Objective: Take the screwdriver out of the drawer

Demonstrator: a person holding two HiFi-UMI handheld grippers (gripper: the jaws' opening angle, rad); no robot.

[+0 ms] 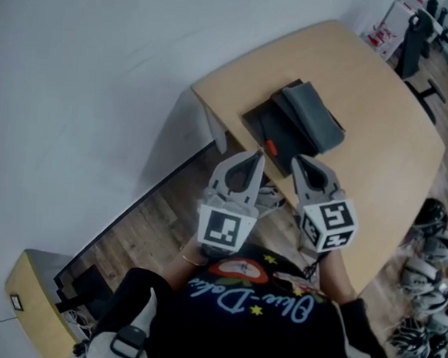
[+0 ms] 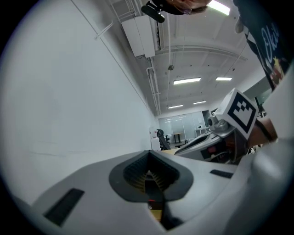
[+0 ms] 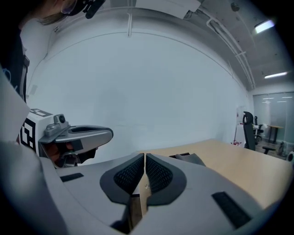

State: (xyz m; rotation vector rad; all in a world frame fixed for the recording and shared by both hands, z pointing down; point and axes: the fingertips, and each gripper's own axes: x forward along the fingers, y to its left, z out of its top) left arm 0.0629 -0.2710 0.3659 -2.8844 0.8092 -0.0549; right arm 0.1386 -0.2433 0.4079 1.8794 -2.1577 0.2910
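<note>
In the head view a small dark drawer (image 1: 262, 131) stands pulled out from a grey box (image 1: 314, 116) on the light wooden table (image 1: 381, 148). A screwdriver with a red handle (image 1: 271, 147) lies in the drawer near its front edge. My left gripper (image 1: 257, 157) hovers just in front of the drawer, jaws together and holding nothing. My right gripper (image 1: 295, 161) is beside it on the right, also shut and empty, its tip close to the drawer's front corner. In the right gripper view the grey box (image 3: 187, 158) shows just past the shut pads (image 3: 156, 174).
The table's near edge (image 1: 214, 112) lies below the grippers, over a wooden floor (image 1: 150, 230). A white wall fills the left. A low cabinet (image 1: 34, 291) stands at the lower left. Chairs (image 1: 414, 39) and shoes (image 1: 425, 267) are at the right.
</note>
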